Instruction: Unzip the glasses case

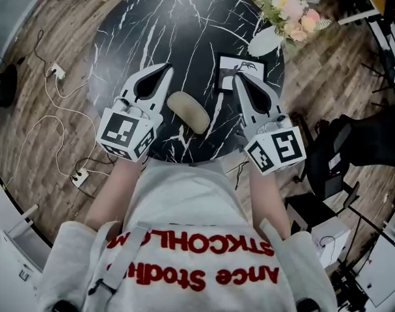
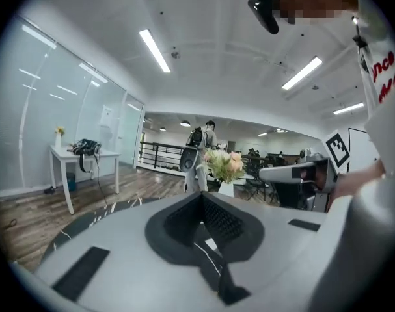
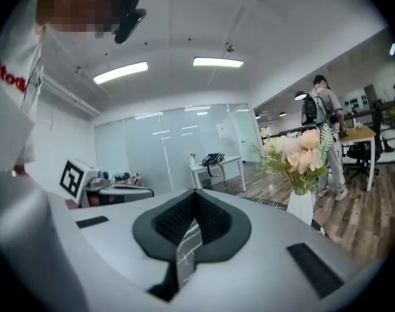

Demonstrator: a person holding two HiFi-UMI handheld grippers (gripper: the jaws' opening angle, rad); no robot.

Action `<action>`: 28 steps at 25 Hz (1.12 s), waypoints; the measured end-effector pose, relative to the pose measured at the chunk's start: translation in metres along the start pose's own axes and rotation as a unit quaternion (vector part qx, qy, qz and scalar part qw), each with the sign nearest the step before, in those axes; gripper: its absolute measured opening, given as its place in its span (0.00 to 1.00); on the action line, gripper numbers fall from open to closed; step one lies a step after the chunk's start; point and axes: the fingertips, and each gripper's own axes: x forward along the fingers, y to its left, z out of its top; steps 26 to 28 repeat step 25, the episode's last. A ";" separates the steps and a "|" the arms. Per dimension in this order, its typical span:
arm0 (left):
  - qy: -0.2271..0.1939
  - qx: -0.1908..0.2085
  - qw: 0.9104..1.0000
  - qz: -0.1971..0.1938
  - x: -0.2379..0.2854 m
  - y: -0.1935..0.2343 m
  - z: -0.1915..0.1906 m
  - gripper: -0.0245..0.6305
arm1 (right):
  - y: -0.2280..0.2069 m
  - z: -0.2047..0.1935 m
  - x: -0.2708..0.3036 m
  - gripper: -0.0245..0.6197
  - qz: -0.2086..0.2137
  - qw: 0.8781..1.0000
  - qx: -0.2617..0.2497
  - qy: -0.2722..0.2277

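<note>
My left gripper [image 1: 163, 69] and right gripper [image 1: 240, 78] are both clenched tight on nothing, held above the black marble table [image 1: 158, 25], with the glasses case [image 1: 189, 111] lying between them.

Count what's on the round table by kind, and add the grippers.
case: 1
card: 1
vase of flowers: 1
grippers: 2, the left gripper and the right gripper, both shut on nothing
total: 5
</note>
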 end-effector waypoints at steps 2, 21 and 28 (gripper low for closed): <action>-0.023 0.008 1.000 0.014 -0.005 0.004 0.019 0.05 | -0.001 0.026 -0.003 0.06 0.002 1.000 0.013 -0.024; -0.090 0.018 0.994 0.053 -0.031 0.002 0.073 0.05 | 0.017 0.089 -0.029 0.06 -0.005 0.995 -0.042 -0.093; -0.096 0.017 0.994 0.053 -0.033 0.001 0.074 0.05 | 0.019 0.091 -0.031 0.06 -0.006 0.995 -0.045 -0.094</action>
